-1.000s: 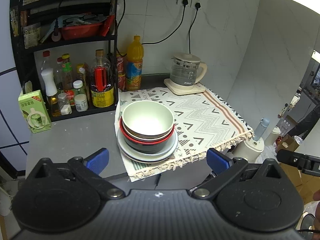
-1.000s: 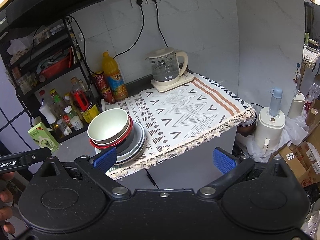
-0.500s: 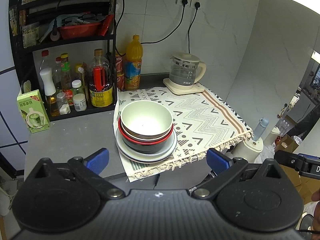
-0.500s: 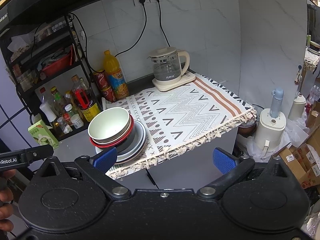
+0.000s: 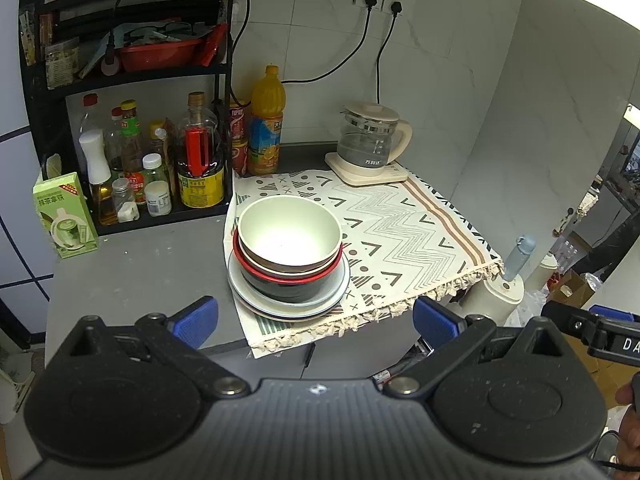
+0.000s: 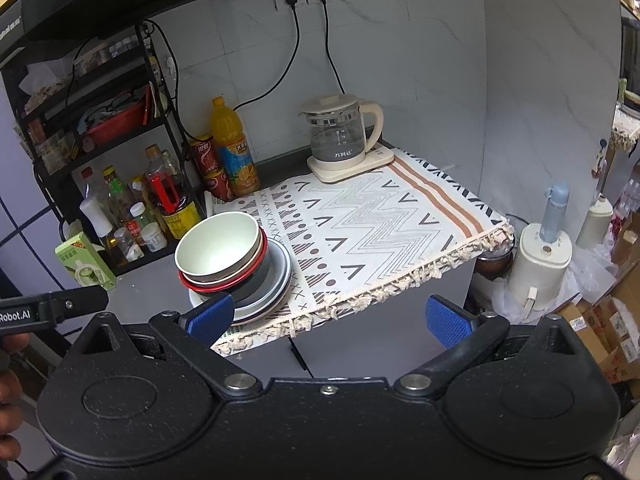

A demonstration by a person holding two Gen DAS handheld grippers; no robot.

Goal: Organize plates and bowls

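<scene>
The bowls [image 5: 290, 240] stacked on plates [image 5: 289, 304] sit at the cloth's [image 5: 400, 232] front-left corner, dead ahead of the left gripper [image 5: 314, 320], nearer than the right gripper [image 6: 328, 318]; both spread wide, empty

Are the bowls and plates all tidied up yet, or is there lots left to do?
Hard to say how it should end. Done: the bowls sit nested on the plates in one pile on the patterned cloth. In hand: nothing; the left claw and right claw are both open and empty, held back from the pile. Left: any sorting or moving of that pile.
</scene>
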